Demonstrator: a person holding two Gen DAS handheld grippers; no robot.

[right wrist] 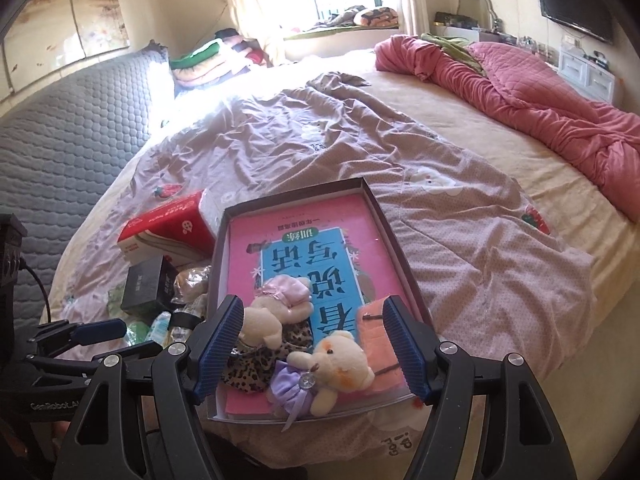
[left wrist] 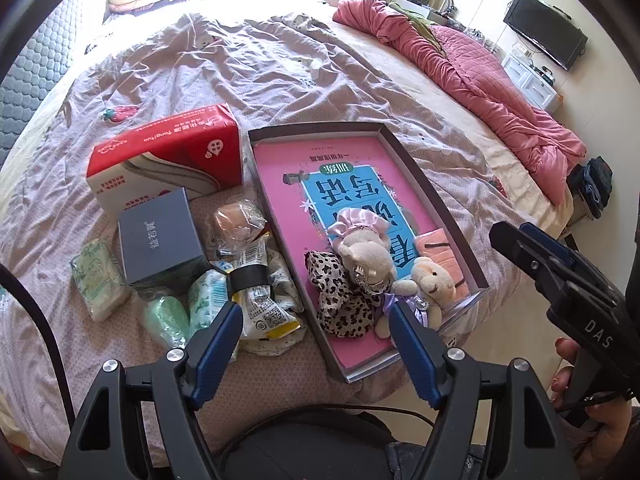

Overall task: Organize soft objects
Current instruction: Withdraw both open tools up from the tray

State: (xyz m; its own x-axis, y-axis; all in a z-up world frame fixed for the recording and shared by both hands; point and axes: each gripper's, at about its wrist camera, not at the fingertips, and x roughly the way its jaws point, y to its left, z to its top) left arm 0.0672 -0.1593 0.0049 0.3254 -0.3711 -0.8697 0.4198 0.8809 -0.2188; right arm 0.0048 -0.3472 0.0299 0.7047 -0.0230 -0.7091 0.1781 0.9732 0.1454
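A shallow box (left wrist: 432, 196) (right wrist: 394, 232) with a pink and blue print inside lies on the bed. In its near end lie a plush bear in a pink bonnet (left wrist: 364, 252) (right wrist: 276, 308), a small bear with a purple bow (left wrist: 430, 284) (right wrist: 340, 368), a leopard-print cloth (left wrist: 340, 300) (right wrist: 252, 368) and an orange pouch (left wrist: 440, 248) (right wrist: 376, 332). My left gripper (left wrist: 314, 320) is open and empty, over the box's near left wall. My right gripper (right wrist: 312, 316) is open and empty, just above the small bear; it also shows in the left wrist view (left wrist: 560, 276).
Left of the box lie a red tissue pack (left wrist: 168, 160) (right wrist: 168, 228), a dark grey box (left wrist: 160, 240) (right wrist: 146, 288), tissue packets (left wrist: 98, 280), a wrapped bun (left wrist: 236, 224) and snack bags (left wrist: 260, 300). A pink quilt (left wrist: 480, 80) (right wrist: 540, 92) lies far right.
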